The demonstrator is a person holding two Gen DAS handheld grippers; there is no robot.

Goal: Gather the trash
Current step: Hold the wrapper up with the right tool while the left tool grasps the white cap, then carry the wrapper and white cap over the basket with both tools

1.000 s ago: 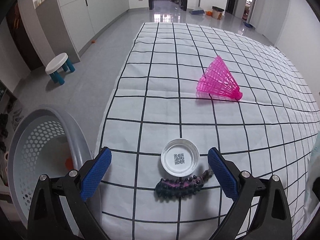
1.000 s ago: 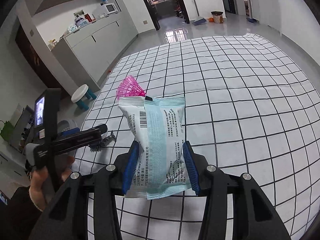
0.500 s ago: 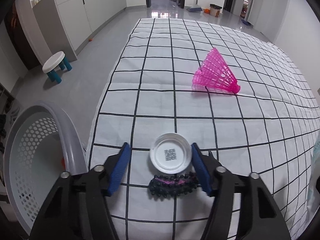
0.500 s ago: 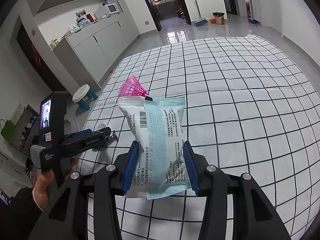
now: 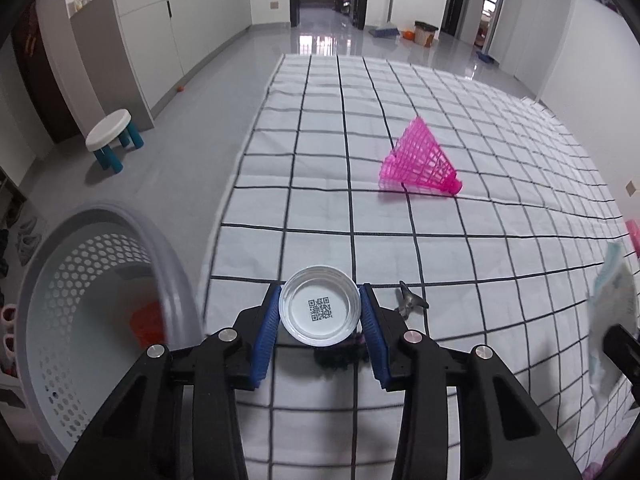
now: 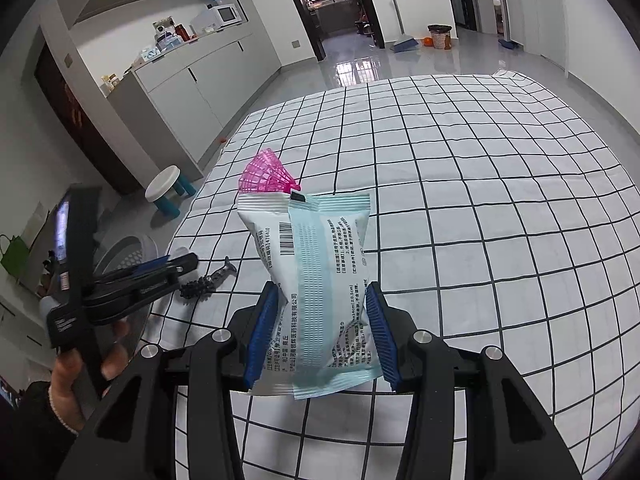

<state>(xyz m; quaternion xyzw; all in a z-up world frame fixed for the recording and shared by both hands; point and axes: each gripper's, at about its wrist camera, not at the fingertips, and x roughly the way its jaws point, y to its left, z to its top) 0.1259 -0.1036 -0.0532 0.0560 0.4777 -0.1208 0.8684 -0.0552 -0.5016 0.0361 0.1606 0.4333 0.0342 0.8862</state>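
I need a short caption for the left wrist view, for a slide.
Left claw closing on a white lid above the checked cloth, perforated basket at left, pink shuttlecock beyond.

surface: checked sheet [image 5: 500, 264] | on it: pink shuttlecock [image 5: 422, 166], dark spiky toy [image 6: 202, 285]

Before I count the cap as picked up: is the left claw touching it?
Touching. In the left wrist view the closing left claw has both blue pads against the white cap's rim, with no gap on either side.
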